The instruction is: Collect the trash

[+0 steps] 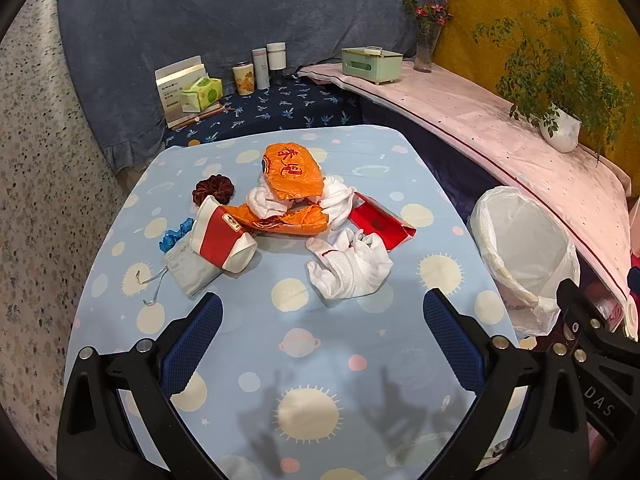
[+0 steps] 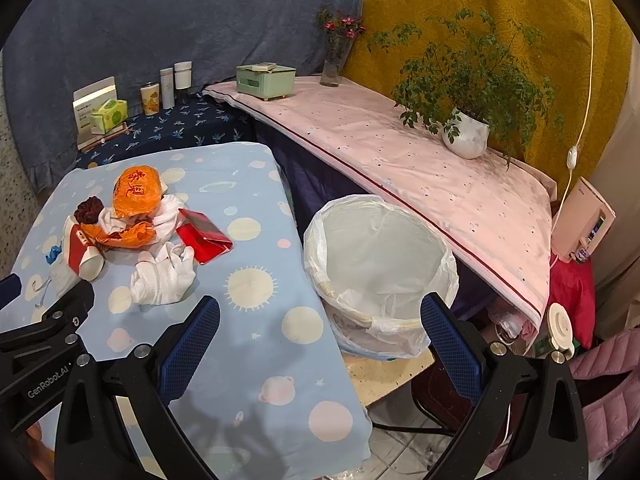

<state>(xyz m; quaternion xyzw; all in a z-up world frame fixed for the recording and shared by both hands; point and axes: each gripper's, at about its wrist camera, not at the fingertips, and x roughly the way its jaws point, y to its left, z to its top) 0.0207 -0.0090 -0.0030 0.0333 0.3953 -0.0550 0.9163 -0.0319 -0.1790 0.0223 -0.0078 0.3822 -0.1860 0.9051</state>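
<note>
White cloth is what lies closest to you in the left wrist view: the crumpled white glove sits straight ahead of your left tongs, just beyond the tips and a little to their right, its long axis running roughly across your line of reach, so a straight push forward should meet it. Those tongs stand wide apart and hold nothing. Behind the glove the rest of the heap rests on the worktop: one red packet, two orange plastic wrappers, one red-and-white paper cup on its side, one grey pouch, one blue scrap, one dark scrunchie and some more white cloth tucked under the orange. The one lined bin stands off the worktop's right edge. In the right wrist view your right tongs are also spread and empty, and the bin sits dead ahead between their tips, while the glove lies off to their left, beyond the left tongs' black frame. I judge the left hand nearer the trash, the right nearer the bin.
</note>
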